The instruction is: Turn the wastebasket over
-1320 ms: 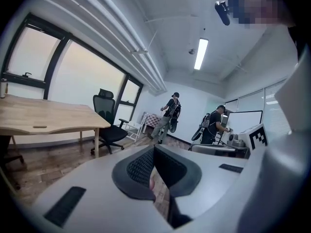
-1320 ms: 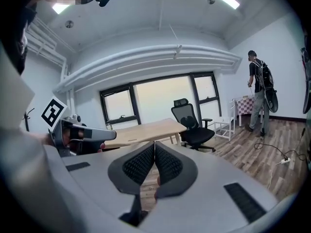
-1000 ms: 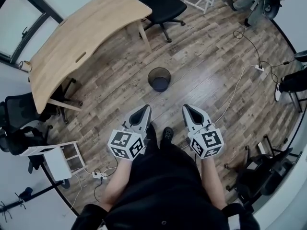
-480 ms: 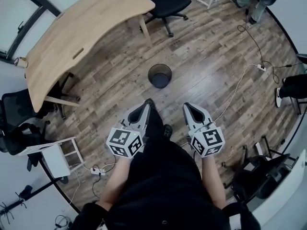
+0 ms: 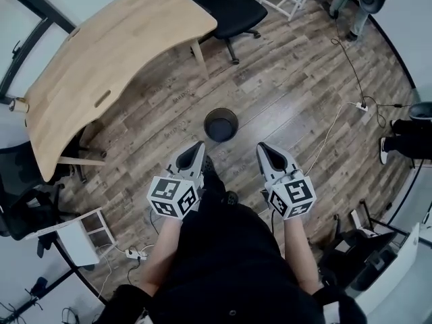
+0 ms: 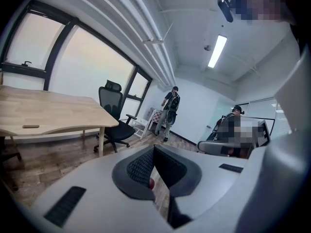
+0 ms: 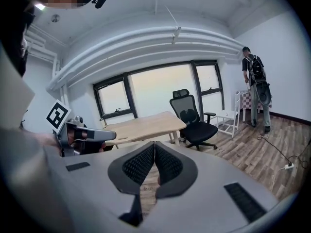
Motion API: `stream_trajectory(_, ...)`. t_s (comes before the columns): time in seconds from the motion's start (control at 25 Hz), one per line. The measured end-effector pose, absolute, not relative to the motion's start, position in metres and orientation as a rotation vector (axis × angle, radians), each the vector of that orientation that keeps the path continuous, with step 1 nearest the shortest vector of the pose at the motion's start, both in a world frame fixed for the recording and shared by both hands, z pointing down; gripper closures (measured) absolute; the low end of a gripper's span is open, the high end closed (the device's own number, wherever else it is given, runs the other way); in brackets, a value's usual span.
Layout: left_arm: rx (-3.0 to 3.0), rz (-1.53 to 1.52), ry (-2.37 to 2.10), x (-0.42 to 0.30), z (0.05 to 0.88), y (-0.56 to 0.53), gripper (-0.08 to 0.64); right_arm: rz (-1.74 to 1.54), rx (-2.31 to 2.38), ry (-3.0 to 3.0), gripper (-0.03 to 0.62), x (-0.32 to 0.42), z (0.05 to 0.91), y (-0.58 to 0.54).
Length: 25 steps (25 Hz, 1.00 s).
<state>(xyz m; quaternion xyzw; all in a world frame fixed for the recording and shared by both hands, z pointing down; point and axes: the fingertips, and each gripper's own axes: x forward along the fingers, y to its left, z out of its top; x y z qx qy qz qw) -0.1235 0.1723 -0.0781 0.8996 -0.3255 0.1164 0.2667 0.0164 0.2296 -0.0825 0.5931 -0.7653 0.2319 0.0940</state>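
A small dark mesh wastebasket (image 5: 221,124) stands upright on the wooden floor, its open mouth up, just ahead of me in the head view. My left gripper (image 5: 196,147) is shut and empty, a short way below and left of the basket. My right gripper (image 5: 262,149) is shut and empty too, below and right of it. Neither touches the basket. In the left gripper view the left gripper (image 6: 154,152) has its jaws closed together. The right gripper (image 7: 155,147) shows the same in its own view. The basket is hidden behind the jaws in both gripper views.
A light wooden desk (image 5: 108,52) stands at upper left with a black office chair (image 5: 229,9) behind it. White cables and a power strip (image 5: 358,105) lie on the floor at right. A person (image 7: 256,84) stands far right by a white chair (image 7: 229,118). A white stool (image 5: 81,231) is at lower left.
I have walked forward: the wastebasket has come closer to both grippers and the desk has slid down the picture. Both grippers stay shut.
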Motion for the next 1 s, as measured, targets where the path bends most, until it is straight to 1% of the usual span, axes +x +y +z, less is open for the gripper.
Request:
stream_trajectory(0.52,2.386,0.340,-0.836,-0.131,-0.051,0.077,0.543,0.723,1.737,-2.189,0.560,0.012,-0.061,0.141)
stream_trajectory(0.84,2.262,0.319,-0.976,-0.139,-0.028,0.055,0.543,0.725,1.566,-2.220,0.560,0.026,-0.042,0.111)
stream_trajectory(1.0,2.165,0.310,-1.054,-0.132,-0.008,0.058,0.543,0.735,1.437,-2.277,0.560,0.036,-0.025,0.100)
